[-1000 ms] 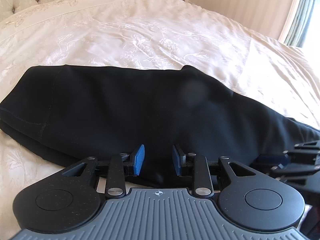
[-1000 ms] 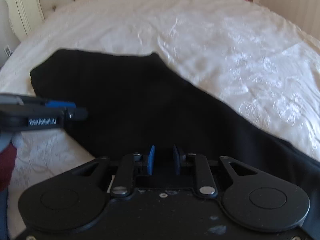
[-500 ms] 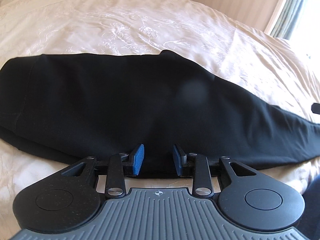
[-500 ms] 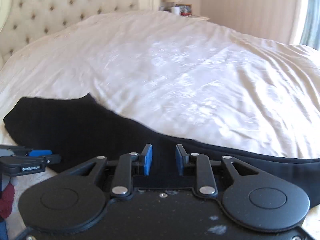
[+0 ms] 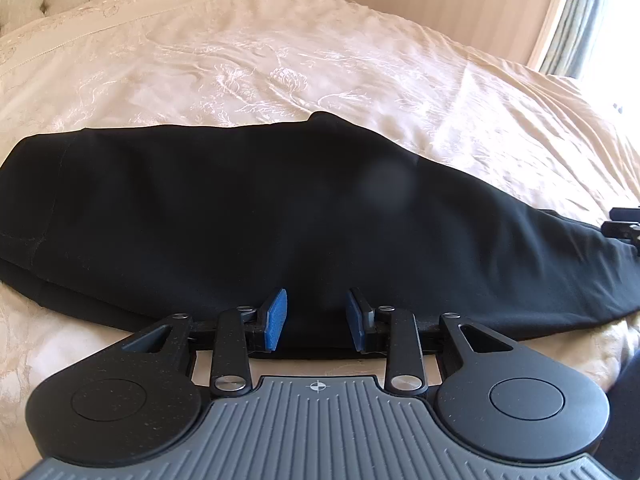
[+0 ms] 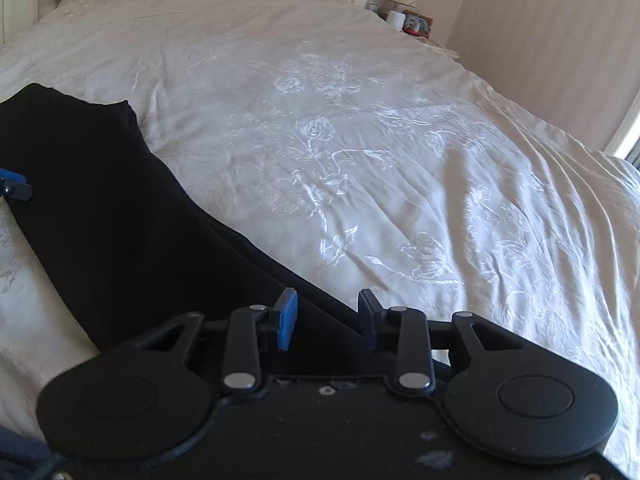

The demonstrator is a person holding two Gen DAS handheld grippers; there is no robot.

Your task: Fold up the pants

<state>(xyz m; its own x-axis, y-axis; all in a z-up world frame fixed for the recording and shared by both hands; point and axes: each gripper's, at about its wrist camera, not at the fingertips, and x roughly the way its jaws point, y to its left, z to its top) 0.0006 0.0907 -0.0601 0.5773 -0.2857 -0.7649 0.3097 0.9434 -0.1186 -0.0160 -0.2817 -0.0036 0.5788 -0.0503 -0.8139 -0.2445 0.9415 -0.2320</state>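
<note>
Cream embroidered bed cover (image 5: 280, 64) carries long black fabric pants (image 5: 260, 216). My left tongs (image 5: 316, 320) stand partly open, holding nothing; my right tongs (image 6: 328, 320) are opening, empty, above the cloth.

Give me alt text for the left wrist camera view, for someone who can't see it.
Black pants, folded lengthwise, lie across a cream embroidered bedspread. The left gripper sits over their near edge, its blue-padded jaws apart with no cloth pinched. The right gripper's tip shows at the far right edge, near the pants' leg end.
</note>
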